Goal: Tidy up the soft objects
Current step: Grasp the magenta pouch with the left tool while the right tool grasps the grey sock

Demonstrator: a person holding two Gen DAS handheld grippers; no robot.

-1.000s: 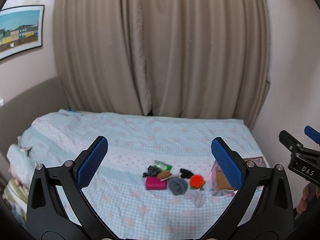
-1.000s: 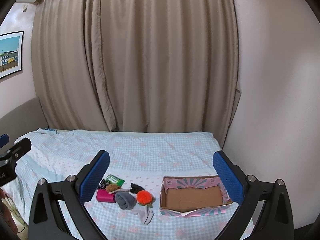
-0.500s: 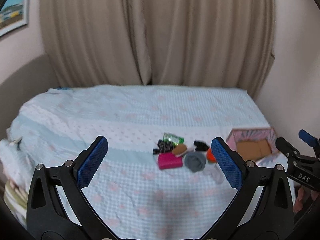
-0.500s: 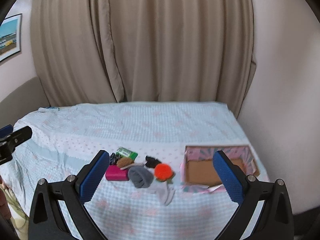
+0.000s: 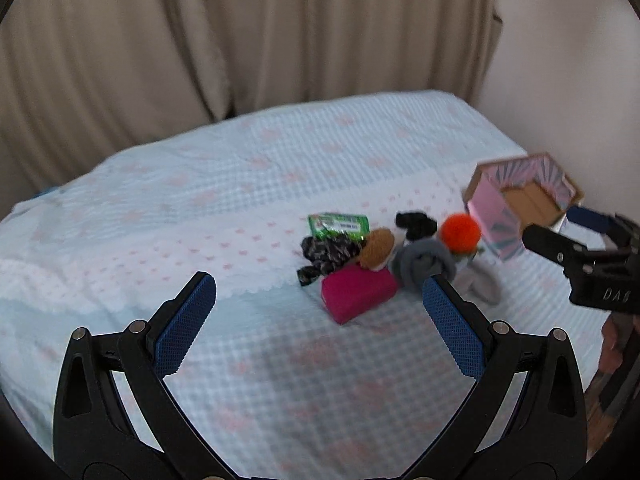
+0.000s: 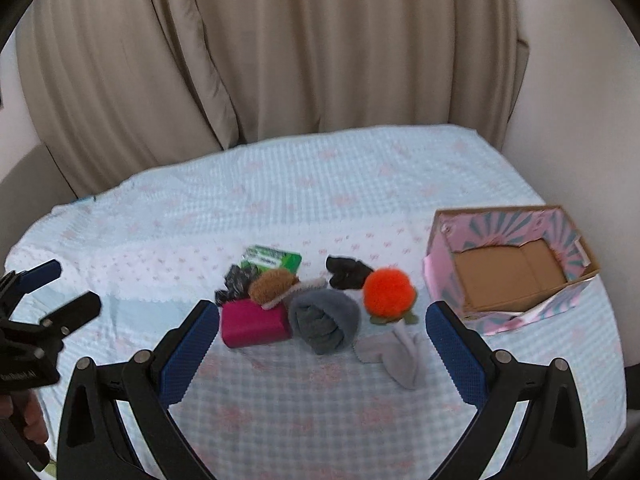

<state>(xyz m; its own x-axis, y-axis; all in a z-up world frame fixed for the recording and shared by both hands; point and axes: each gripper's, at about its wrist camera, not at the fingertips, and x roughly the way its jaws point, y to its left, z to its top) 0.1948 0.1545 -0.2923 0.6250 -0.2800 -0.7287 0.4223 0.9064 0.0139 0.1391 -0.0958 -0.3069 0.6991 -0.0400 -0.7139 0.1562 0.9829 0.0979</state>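
Note:
A pile of soft things lies mid-bed: a magenta block (image 6: 254,326), a brown brush-like pad (image 6: 272,284), a rolled grey sock (image 6: 324,320), an orange pompom toy (image 6: 387,292), a black cloth (image 6: 346,272), a dark patterned scrunchie (image 6: 236,282), a green packet (image 6: 274,258) and a flat pale grey sock (image 6: 394,356). My right gripper (image 6: 321,305) hovers open in front of the pile, holding nothing. My left gripper (image 5: 318,278) is open too, short of the magenta block (image 5: 358,292). An open pink box (image 6: 508,264) with a bare cardboard floor stands right of the pile.
The bed (image 6: 320,200) carries a pale blue checked cover with pink motifs. Beige curtains (image 6: 320,48) hang behind it and a wall runs along the right side. The pink box (image 5: 524,204) sits near the bed's right edge.
Both grippers have come closer to the pile and tilted down toward it, so the objects look larger. Both stay open. Nothing on the bed has moved.

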